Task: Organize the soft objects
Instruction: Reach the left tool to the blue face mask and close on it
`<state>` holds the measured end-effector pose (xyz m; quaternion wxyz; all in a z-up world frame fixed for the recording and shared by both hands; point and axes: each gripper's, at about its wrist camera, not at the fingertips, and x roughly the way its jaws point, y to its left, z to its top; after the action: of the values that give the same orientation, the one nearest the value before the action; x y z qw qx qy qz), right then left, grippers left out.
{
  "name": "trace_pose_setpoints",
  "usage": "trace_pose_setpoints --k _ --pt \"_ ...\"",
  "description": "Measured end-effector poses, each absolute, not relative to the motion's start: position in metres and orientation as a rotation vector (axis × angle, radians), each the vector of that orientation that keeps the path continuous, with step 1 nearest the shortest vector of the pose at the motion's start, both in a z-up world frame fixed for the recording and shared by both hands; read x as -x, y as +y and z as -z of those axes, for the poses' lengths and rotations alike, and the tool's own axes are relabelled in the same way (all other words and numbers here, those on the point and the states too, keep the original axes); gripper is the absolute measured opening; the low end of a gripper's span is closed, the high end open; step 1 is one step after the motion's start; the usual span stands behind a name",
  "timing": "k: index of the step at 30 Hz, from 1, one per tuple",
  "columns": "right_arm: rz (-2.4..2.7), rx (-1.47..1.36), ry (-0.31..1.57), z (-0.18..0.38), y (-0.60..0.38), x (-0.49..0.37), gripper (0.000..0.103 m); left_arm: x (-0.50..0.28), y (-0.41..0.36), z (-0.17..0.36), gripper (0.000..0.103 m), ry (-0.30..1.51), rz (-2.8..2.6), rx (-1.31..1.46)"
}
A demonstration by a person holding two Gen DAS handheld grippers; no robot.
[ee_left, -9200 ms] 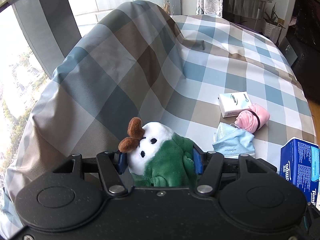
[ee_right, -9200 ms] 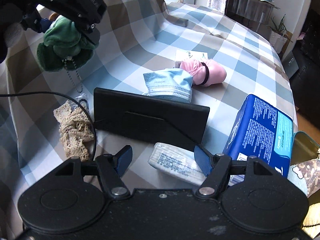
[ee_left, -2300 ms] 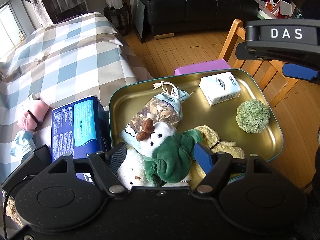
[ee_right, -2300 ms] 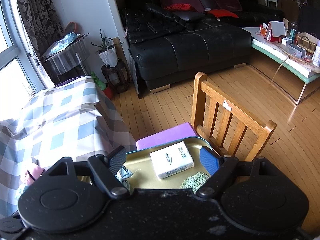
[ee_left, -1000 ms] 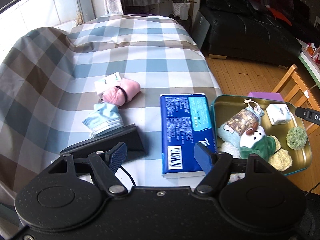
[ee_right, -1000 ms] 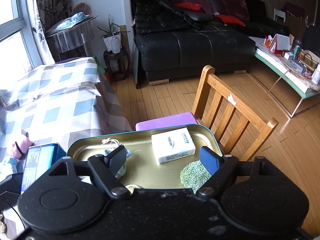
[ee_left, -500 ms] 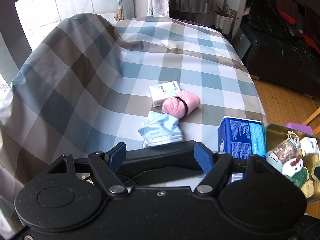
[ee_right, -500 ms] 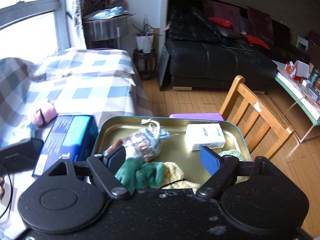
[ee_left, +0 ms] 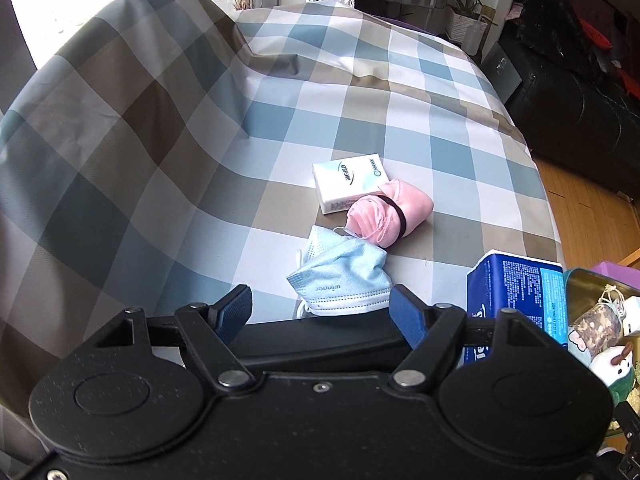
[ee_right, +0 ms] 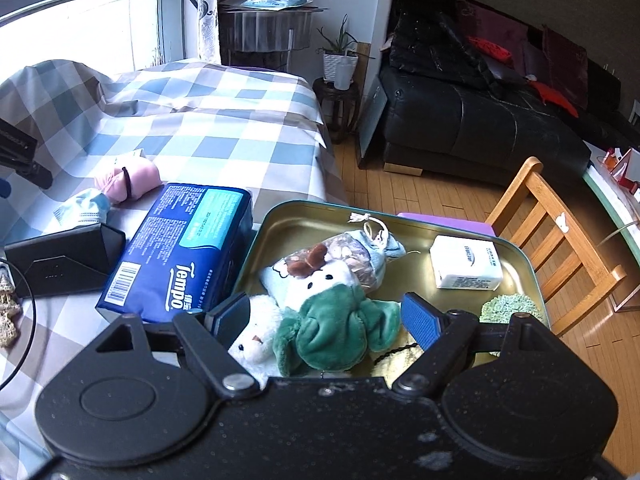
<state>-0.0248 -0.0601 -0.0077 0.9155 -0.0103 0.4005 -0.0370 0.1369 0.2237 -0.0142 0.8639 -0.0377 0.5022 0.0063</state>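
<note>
In the left wrist view, the left claw (ee_left: 320, 310) is seen spread wide and empty, where 9.2 s ago the green-and-white plush was clamped between its blue pads. It has been swung back from the tray to the checked tabletop (ee_left: 168, 128) and is now aimed at the blue face mask (ee_left: 342, 276), which lies just ahead of the pads and touches the pink rolled cloth (ee_left: 386, 212). A white tissue packet (ee_left: 348, 186) lies just behind that cloth. At the right edge the blue tissue pack (ee_left: 516, 292) and a corner of the gold tray (ee_left: 580, 280) are visible. The plush delivery is judged finished, and the mask or the pink cloth appears to be the next pick.

In the right wrist view, the right claw (ee_right: 326, 320) is held wide and empty, hovering just above the tray's near end. The green-and-white plush (ee_right: 332, 312) now lies inside the tray, against a white plush (ee_right: 256, 336) and a patterned drawstring pouch (ee_right: 360, 256); a second tissue packet (ee_right: 466, 262) and a green pom (ee_right: 508, 308) share the tray. Compared with 0.5 s ago, the camera has been brought closer over the plush. The mask and pink cloth remain on the tabletop, so the sorting is judged only partly done.
</note>
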Motion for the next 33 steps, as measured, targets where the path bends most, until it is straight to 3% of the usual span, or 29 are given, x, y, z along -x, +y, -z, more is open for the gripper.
trace_pose_setpoints --k 33 --pt "0.030 0.035 0.866 0.015 -0.046 0.015 0.083 -0.202 0.213 0.078 0.075 1.179 -0.028 0.101"
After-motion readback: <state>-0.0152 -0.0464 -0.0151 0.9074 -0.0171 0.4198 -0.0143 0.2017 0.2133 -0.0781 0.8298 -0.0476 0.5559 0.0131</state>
